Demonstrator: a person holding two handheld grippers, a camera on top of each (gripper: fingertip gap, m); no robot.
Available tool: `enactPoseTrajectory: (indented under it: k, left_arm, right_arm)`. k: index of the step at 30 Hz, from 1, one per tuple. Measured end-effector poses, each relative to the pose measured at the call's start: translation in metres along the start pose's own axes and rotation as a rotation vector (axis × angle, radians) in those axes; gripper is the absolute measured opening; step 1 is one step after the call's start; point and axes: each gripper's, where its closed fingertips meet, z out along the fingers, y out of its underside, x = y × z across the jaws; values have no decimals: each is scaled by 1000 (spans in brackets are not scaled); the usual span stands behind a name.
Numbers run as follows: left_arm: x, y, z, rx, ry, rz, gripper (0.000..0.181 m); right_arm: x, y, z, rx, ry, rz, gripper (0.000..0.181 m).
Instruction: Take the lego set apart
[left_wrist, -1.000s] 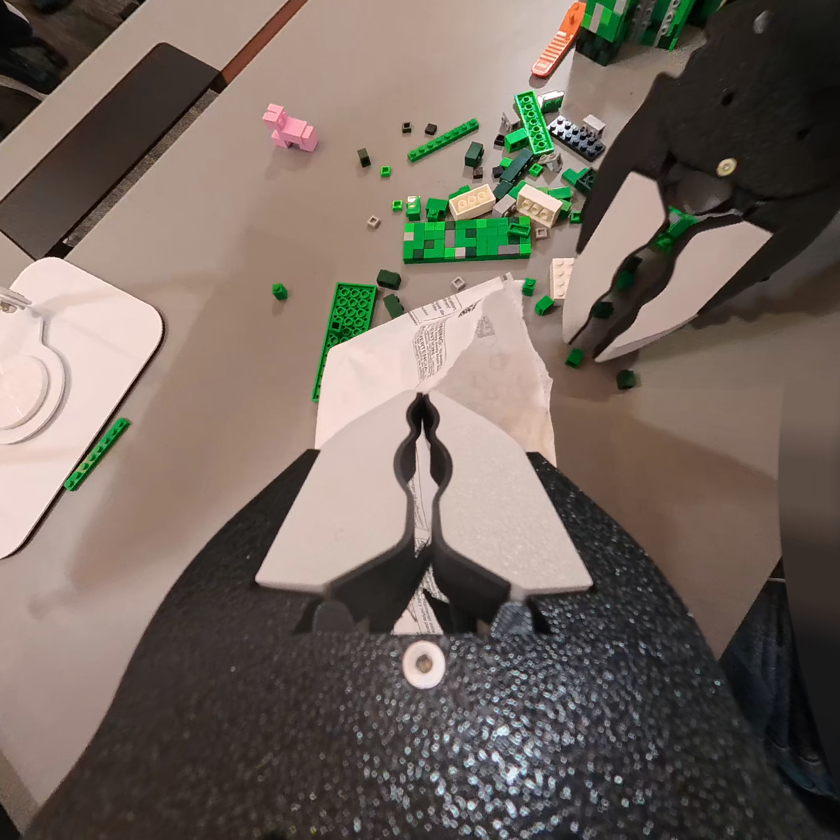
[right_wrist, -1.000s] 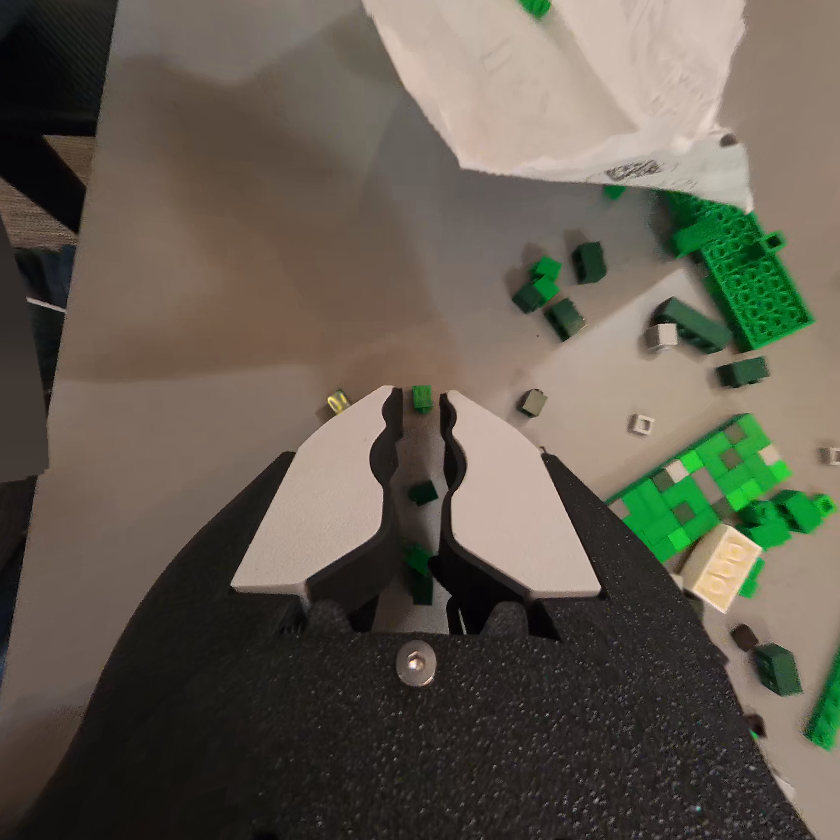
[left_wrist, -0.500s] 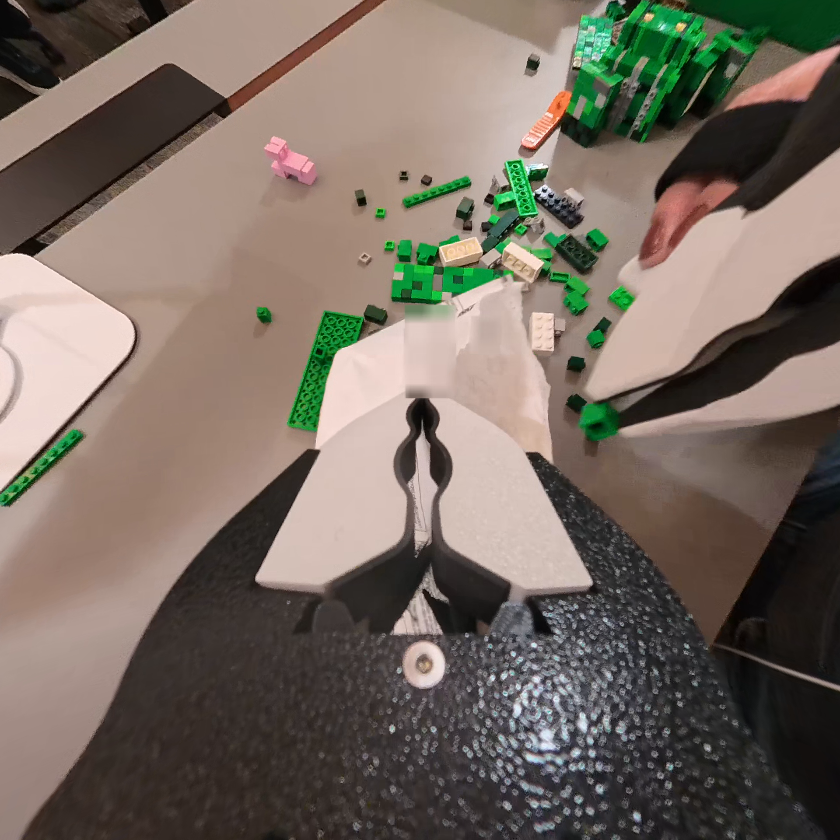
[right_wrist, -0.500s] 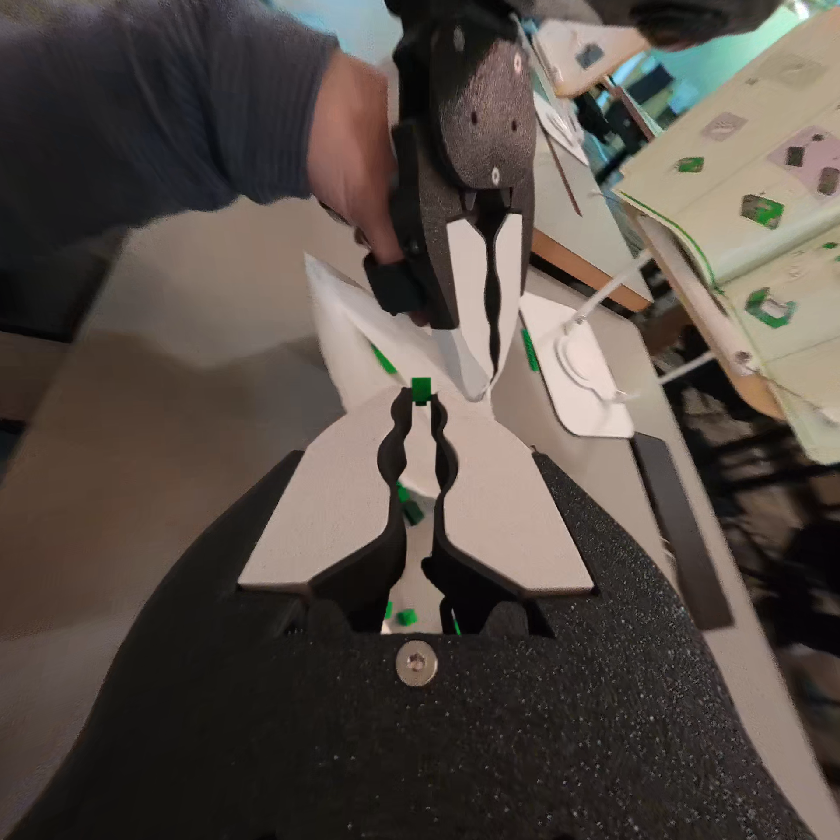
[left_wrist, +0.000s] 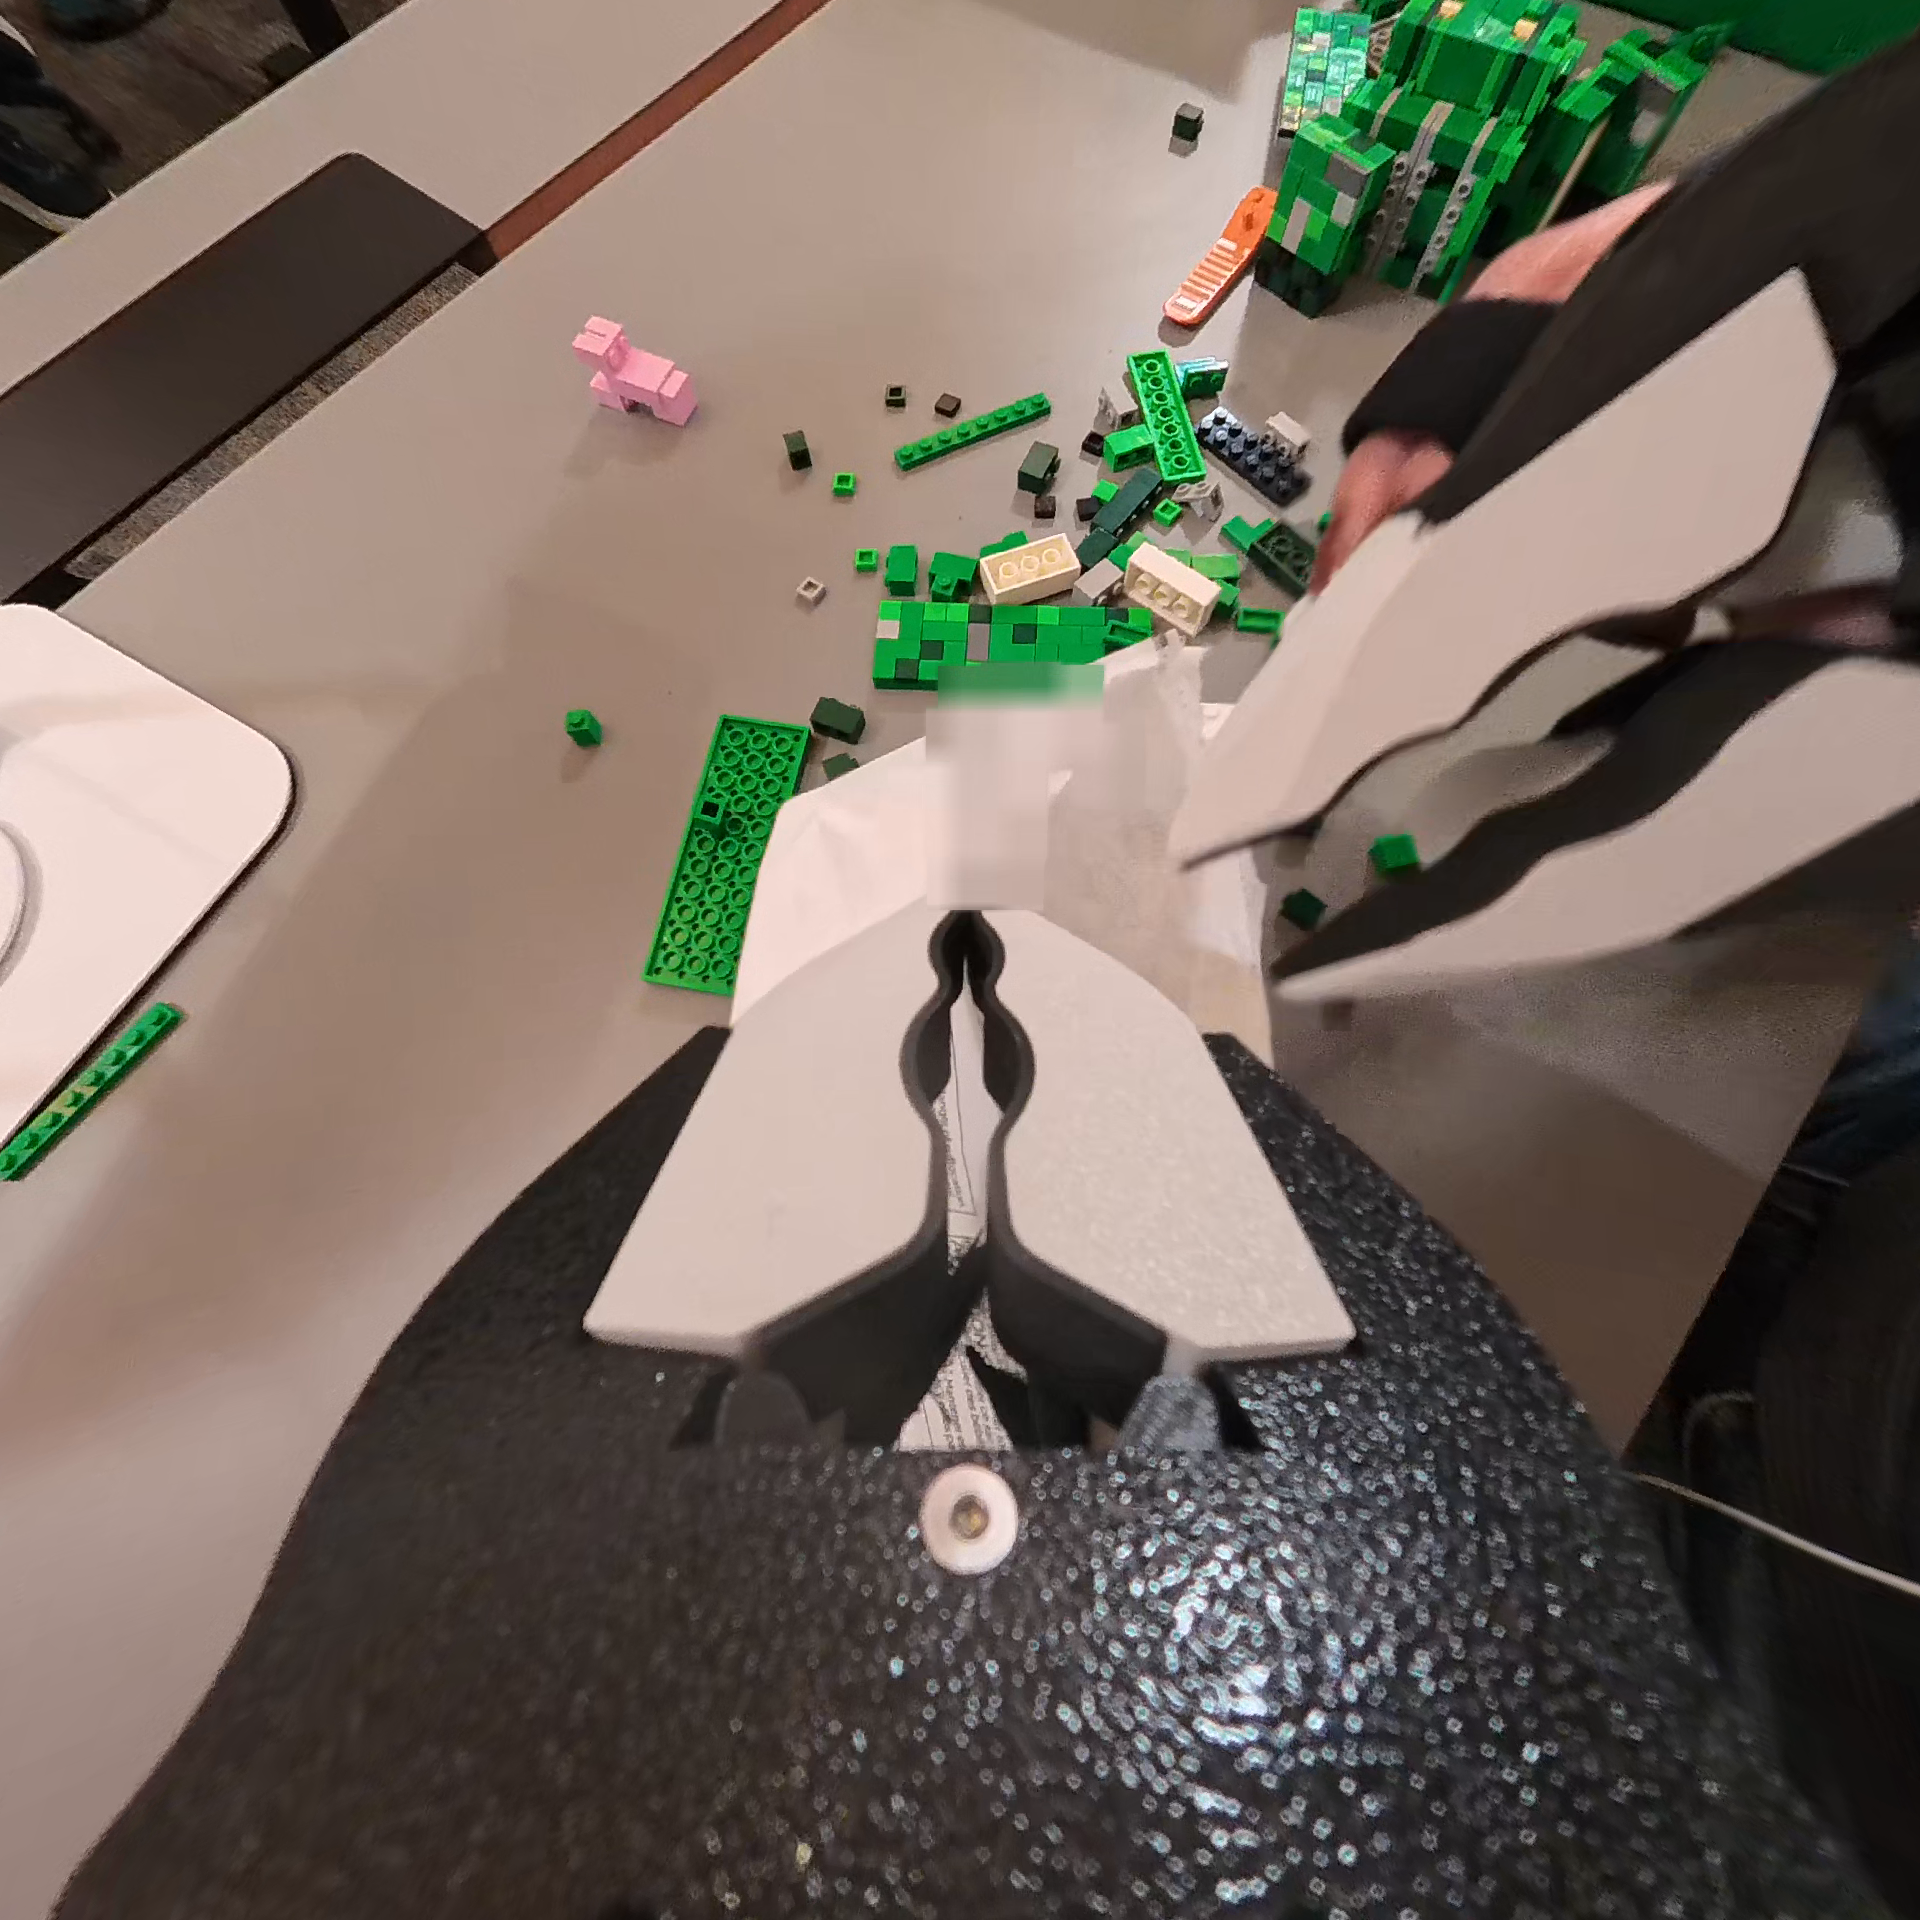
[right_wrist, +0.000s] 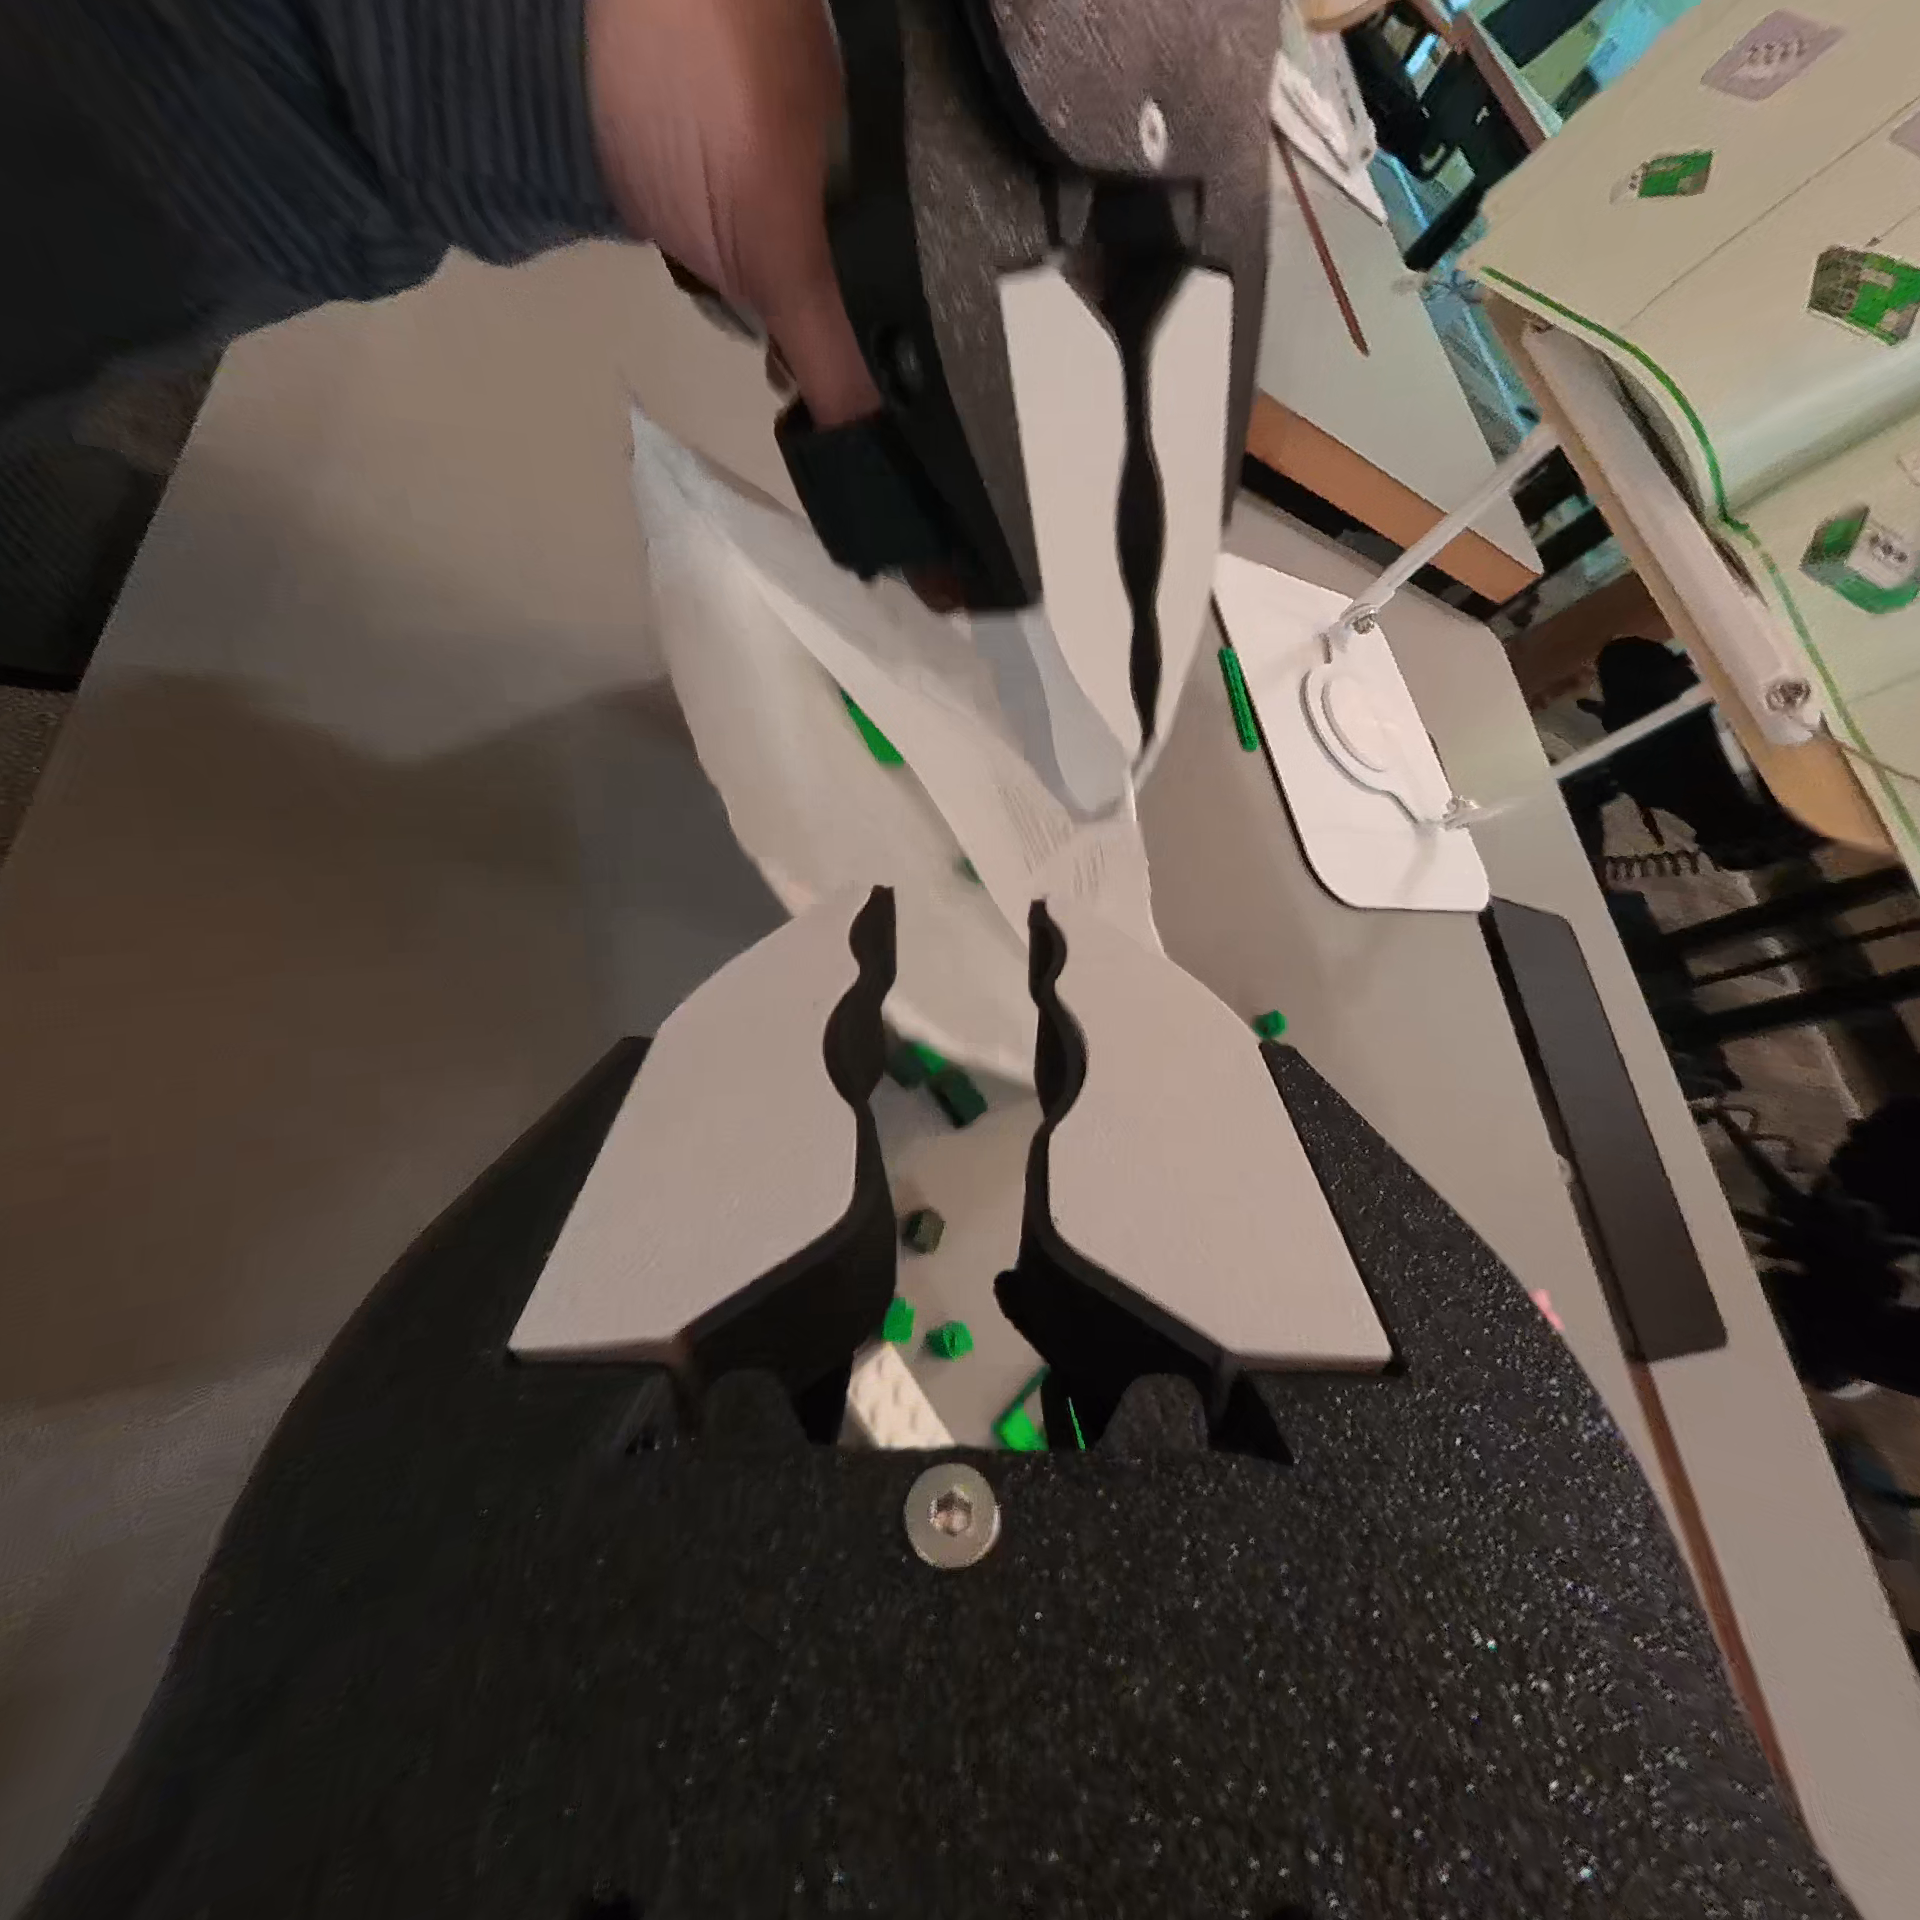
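Note:
My left gripper (left_wrist: 966, 935) is shut on the edge of a white paper bag (left_wrist: 862, 852) and holds its mouth up above the grey table (left_wrist: 416, 623). My right gripper (right_wrist: 961, 914) is open and empty, its tips at the bag's mouth (right_wrist: 831, 748); it also shows in the left wrist view (left_wrist: 1231, 914). A green piece (right_wrist: 868, 727) shows inside the bag. Loose green, white and dark bricks (left_wrist: 1039, 582) lie scattered beyond the bag. The built green lego model (left_wrist: 1403, 177) stands at the far right. The left gripper (right_wrist: 1138, 727) also shows in the right wrist view.
A long green plate (left_wrist: 727, 852) lies left of the bag. A pink pig figure (left_wrist: 634, 374) and an orange brick separator (left_wrist: 1216, 255) lie farther off. A white pad (left_wrist: 104, 810) and a thin green strip (left_wrist: 83, 1091) are at the left. The table edge is close on the right. The gap from one gripper's tips to the other's is roughly 5 cm. From either gripper's tips it is about 35 cm to the built green lego model (left_wrist: 1403, 177).
My right gripper lifted a small green brick from the table, carried it to the bag's mouth and opened; the brick is no longer between its tips. My left gripper stayed shut on the bag.

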Motion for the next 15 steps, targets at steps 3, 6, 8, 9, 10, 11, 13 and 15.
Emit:
enactPoseTrajectory:
  k: [3,6,8,9,10,11,13,15]
  left_arm:
    - [-5,1,-5,11,-12,-14,0]
    - [-12,3,-9,19,-22,-34,0]
    - [-15,4,-12,26,-28,-44,0]
    - [-17,4,-13,29,-29,-48,0]
    - [-17,4,-13,32,-29,-52,0]
    - [-18,4,-13,35,-29,-55,0]
    - [-17,4,-10,32,-25,-52,0]
    - [-15,4,-6,22,-15,-46,0]
  right_arm:
    - [5,22,-23,22,-45,69,21]
    - [11,56,-45,9,-88,155,21]
    - [14,82,-60,-9,-106,205,21]
    - [12,95,-66,-25,-131,218,19]
    - [8,107,-72,-41,-168,222,18]
    - [2,117,-77,-51,-202,227,16]
    - [-9,128,-82,-63,-275,258,16]
    - [-21,125,-81,-53,-357,285,16]
